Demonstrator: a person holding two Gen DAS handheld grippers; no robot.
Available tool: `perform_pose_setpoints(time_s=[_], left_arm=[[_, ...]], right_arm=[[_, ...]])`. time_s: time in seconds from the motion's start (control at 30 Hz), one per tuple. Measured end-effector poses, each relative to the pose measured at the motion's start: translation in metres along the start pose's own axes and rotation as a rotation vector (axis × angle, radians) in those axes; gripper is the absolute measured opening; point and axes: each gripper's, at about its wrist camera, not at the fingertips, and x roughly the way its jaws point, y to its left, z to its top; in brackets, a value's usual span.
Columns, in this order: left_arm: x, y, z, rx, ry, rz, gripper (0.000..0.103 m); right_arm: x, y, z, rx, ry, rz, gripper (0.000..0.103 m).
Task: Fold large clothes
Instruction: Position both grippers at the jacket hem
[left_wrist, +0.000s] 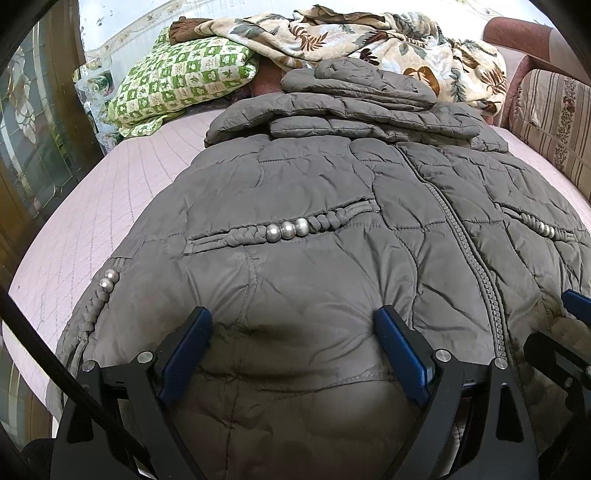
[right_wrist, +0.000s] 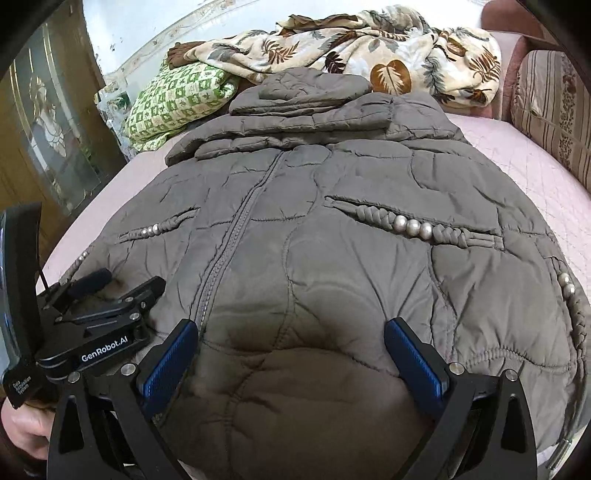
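Sleeves (left_wrist: 354, 107) lie folded across the jacket (left_wrist: 314, 206) on the bed (left_wrist: 110, 184); both my grippers, left (left_wrist: 293, 321) and right (right_wrist: 291, 332), hover wide open, empty, near the hem at the bed's near edge to fold it.

The left gripper (left_wrist: 293, 321) pointed steeply downward with its jaws spread wide, nothing between the blue pads. The right gripper (right_wrist: 291, 334) sat just beside it, likewise spread wide and angled down.
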Motion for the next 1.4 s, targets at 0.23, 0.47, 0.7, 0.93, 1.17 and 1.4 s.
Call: perform_pose_setpoints(time_s=[0.23, 0.47, 0.7, 0.93, 1.17, 1.4], left_arm=[[0.000, 0.000, 0.000, 0.000, 0.000, 0.000, 0.091], [-0.002, 0.005, -0.003, -0.006, 0.013, -0.013, 0.091], [-0.002, 0.004, -0.002, -0.003, 0.021, -0.017, 0.091], [-0.005, 0.004, -0.005, 0.006, 0.028, -0.021, 0.091], [-0.013, 0.014, -0.004, -0.007, 0.062, -0.103, 0.091], [-0.057, 0.080, 0.001, -0.128, -0.054, -0.121, 0.091]], right_arm=[[0.000, 0.002, -0.001, -0.031, 0.021, -0.005, 0.102], [-0.005, 0.007, -0.007, -0.079, 0.037, -0.015, 0.102], [-0.012, 0.003, -0.013, -0.084, 0.040, -0.002, 0.102], [-0.018, 0.000, -0.016, -0.066, 0.049, 0.019, 0.102], [-0.046, -0.028, -0.010, 0.068, -0.017, 0.122, 0.102], [-0.111, -0.080, -0.006, 0.193, -0.224, 0.110, 0.102]])
